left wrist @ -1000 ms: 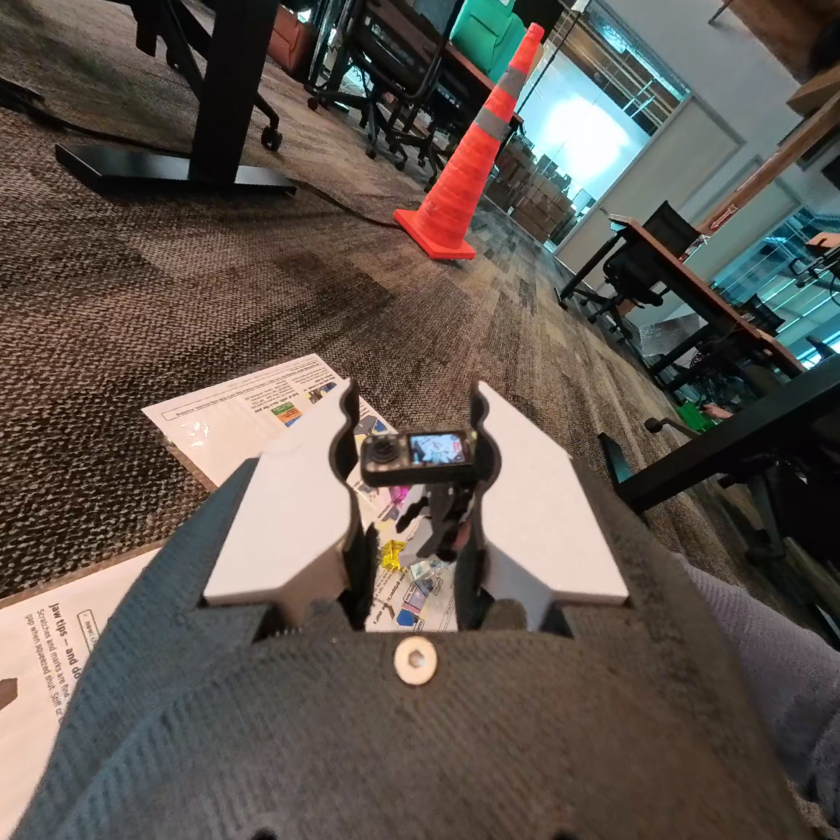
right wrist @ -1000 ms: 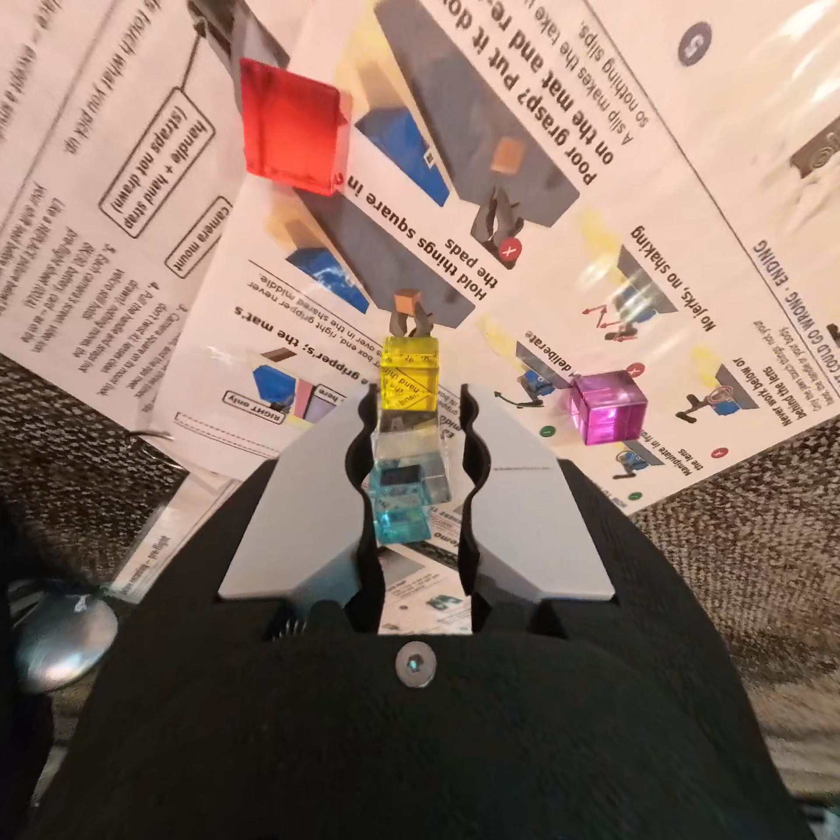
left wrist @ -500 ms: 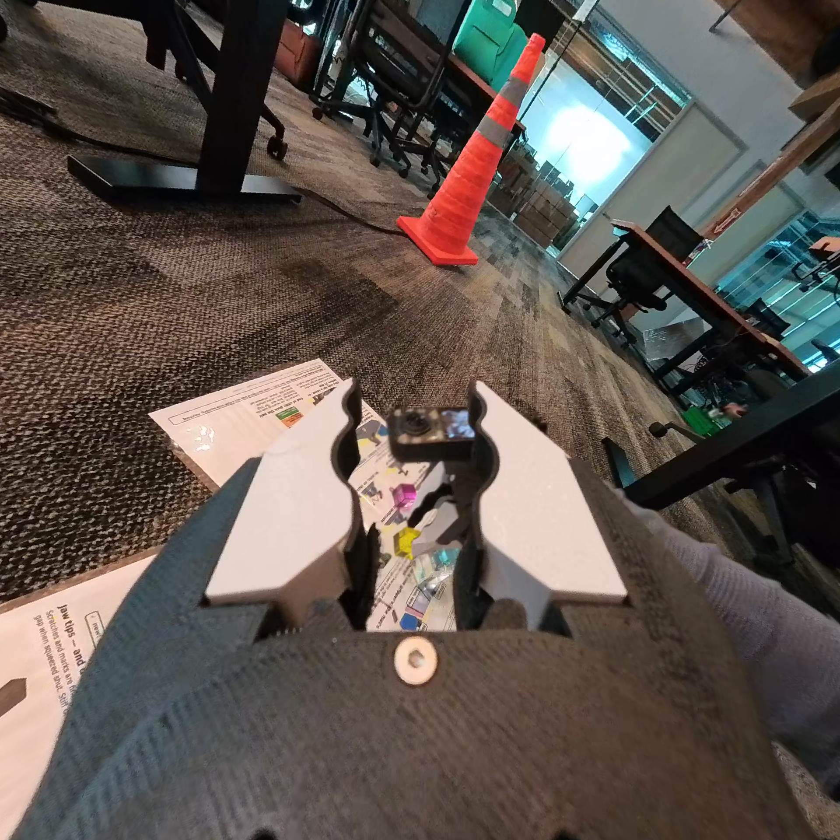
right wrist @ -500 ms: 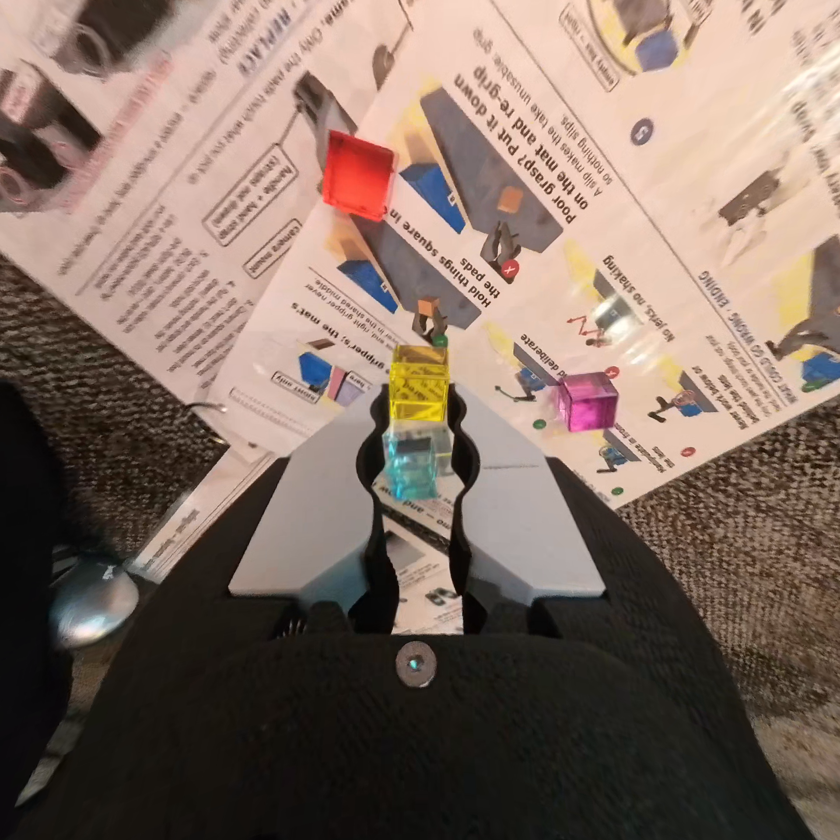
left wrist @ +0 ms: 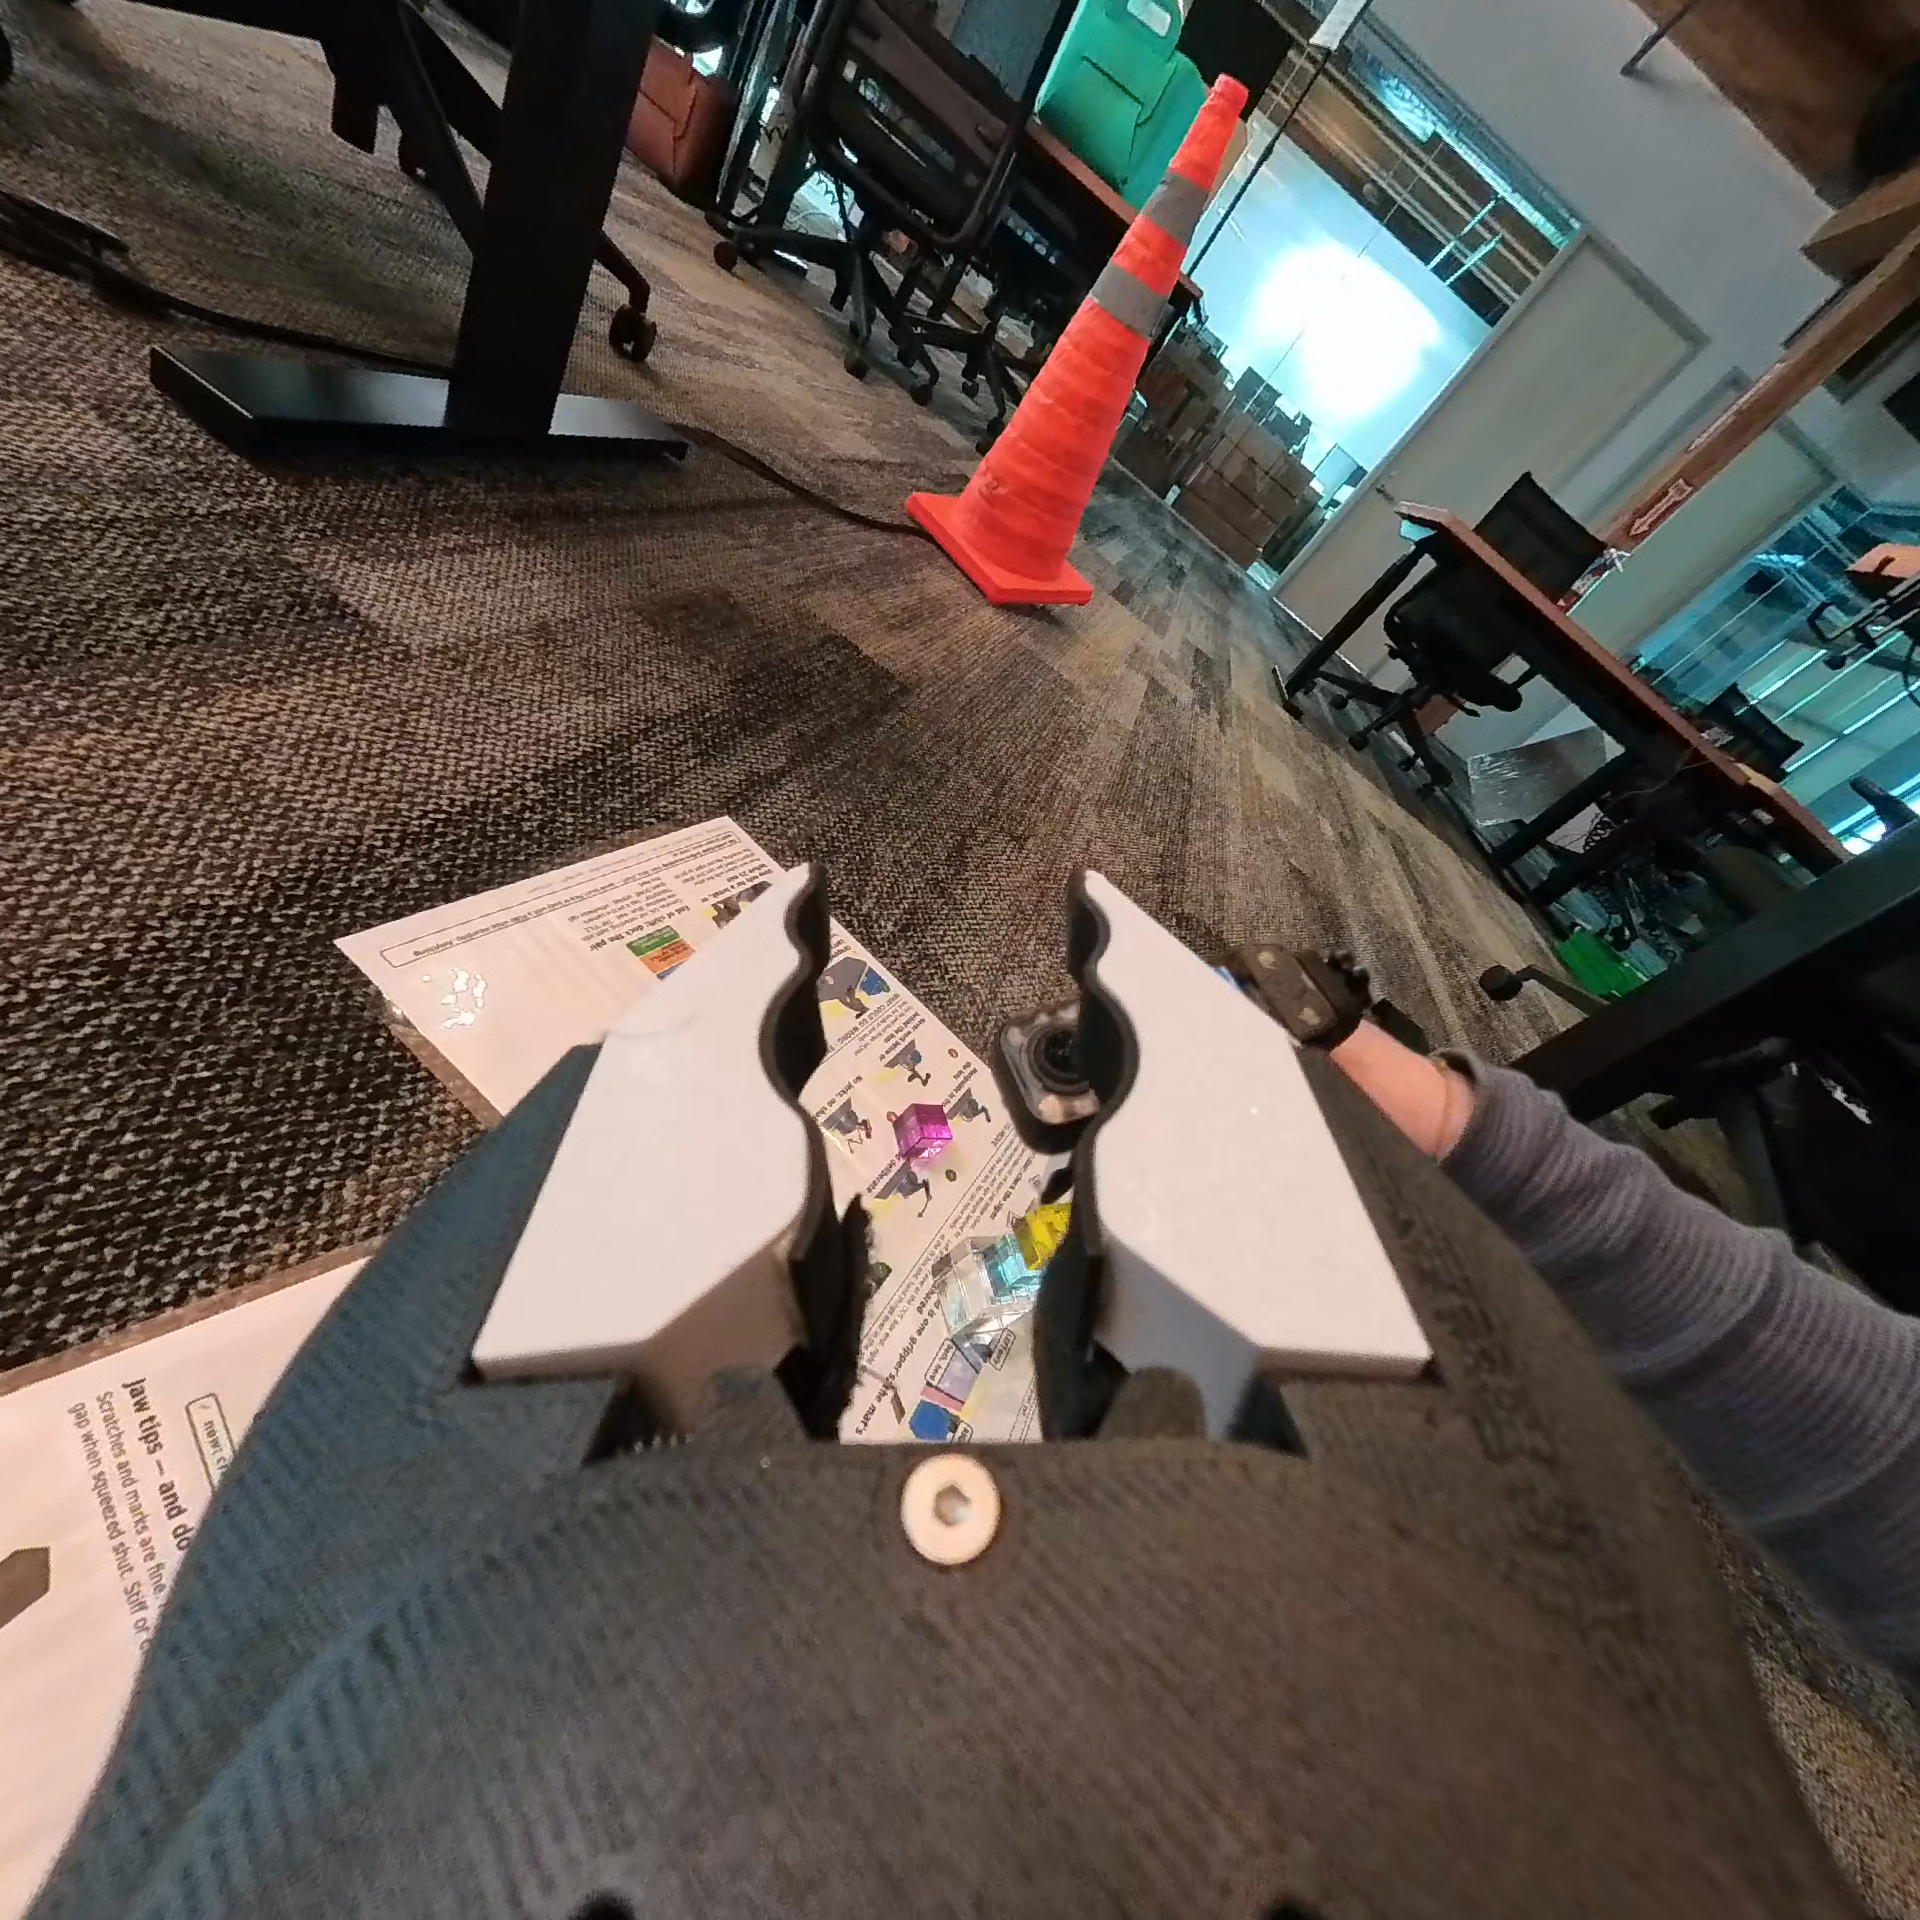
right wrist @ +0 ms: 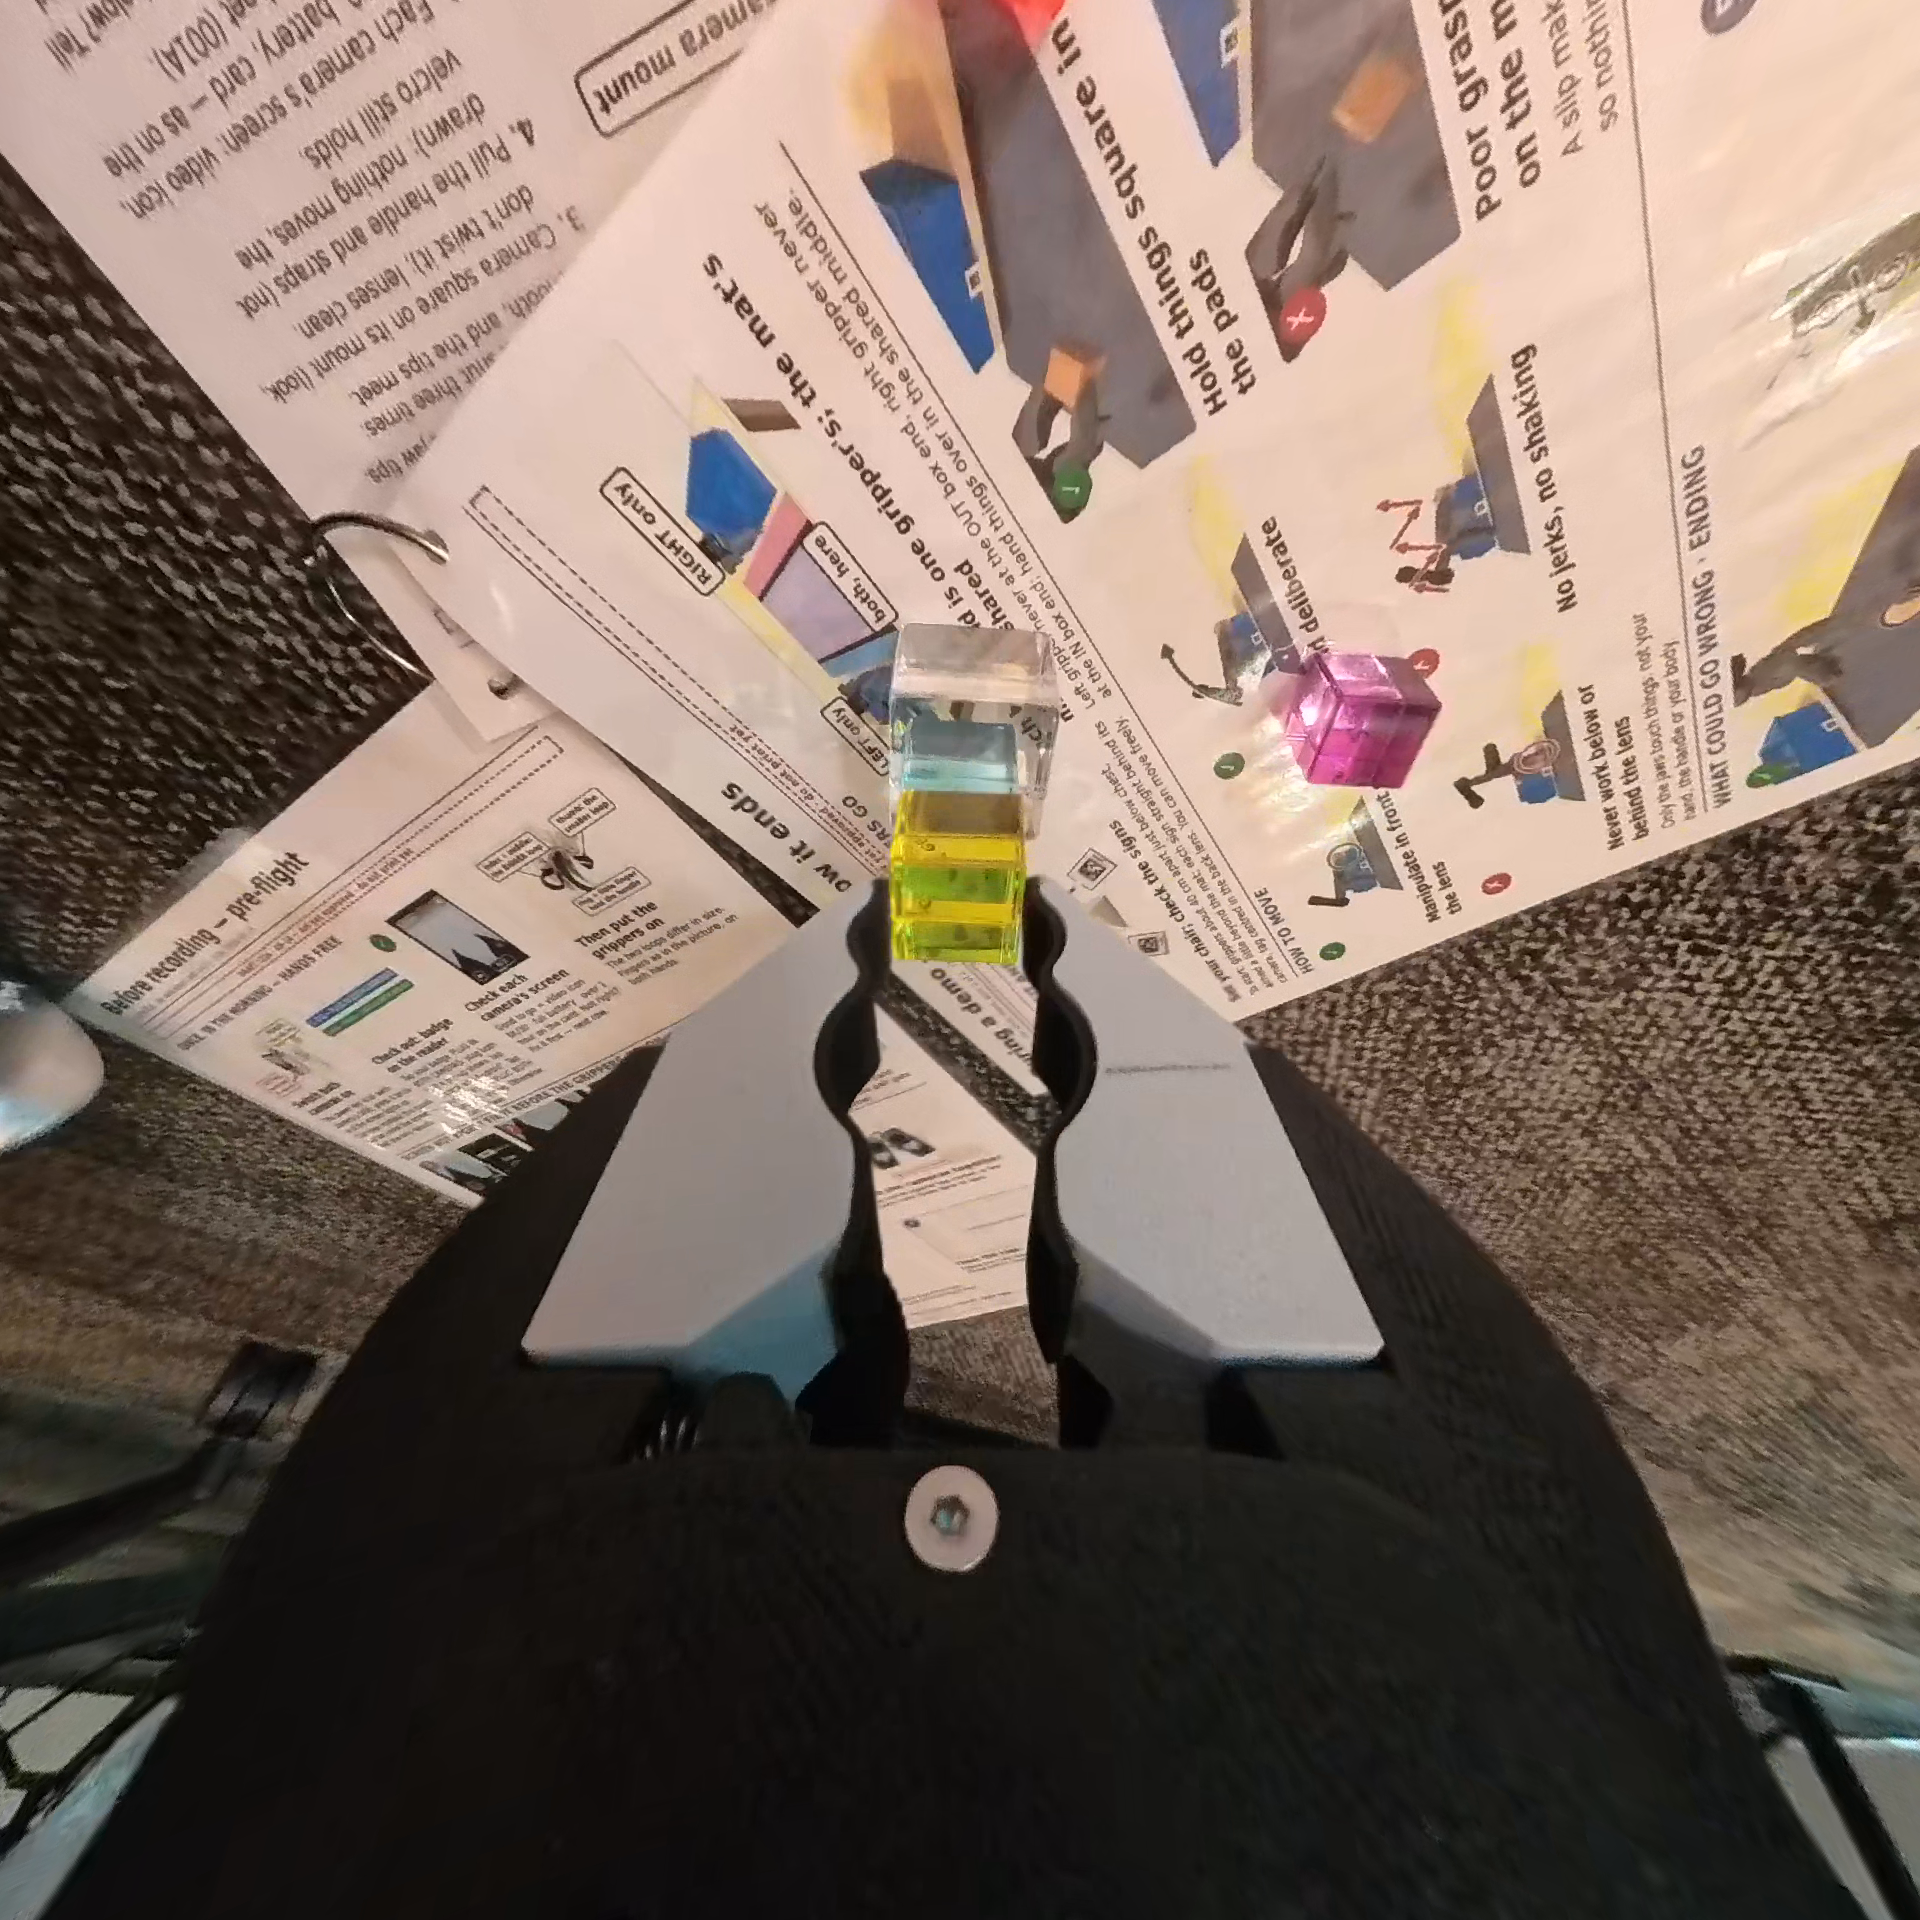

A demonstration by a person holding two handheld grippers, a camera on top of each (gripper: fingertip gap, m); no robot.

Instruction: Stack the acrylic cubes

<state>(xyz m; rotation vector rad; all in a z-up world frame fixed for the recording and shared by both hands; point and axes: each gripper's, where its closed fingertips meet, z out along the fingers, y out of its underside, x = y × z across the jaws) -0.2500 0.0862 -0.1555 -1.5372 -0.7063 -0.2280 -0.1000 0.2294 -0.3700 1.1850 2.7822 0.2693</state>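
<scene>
Yellow cube (right wrist: 958,896): translucent, caught between the tips of the right gripper (right wrist: 956,914); both dark pads press its side faces, only at their very ends.
Clear cube (right wrist: 977,675): just ahead of the yellow cube, touching it on the far side; a pale blue cube (right wrist: 958,764) shows through or against it. Whether the three are stacked or lie in a row I cannot tell.
Right jaws: closed partway onto the yellow cube, nothing deeper in the throat.
Magenta cube (right wrist: 1356,722): ahead and to the right of the right jaws, apart from the cluster, on the laminated instruction sheets (right wrist: 1299,436).
Red cube (right wrist: 1023,8): far ahead, cut by the top edge.
Binder ring (right wrist: 358,566): ahead to the left, at the sheets' corner.
Left gripper (left wrist: 945,899): jaws wide apart, holding nothing; it hangs above the sheets with the cubes seen low between its fingers.
Beyond the left jaws: grey carpet (left wrist: 416,675), an orange traffic cone (left wrist: 1081,384), desk legs, office chairs.
Risk: the fingertip-only hold looks shallow, so the yellow cube could pivot or slip out; a nudge forward would likely shove the clear and blue cubes away.
</scene>
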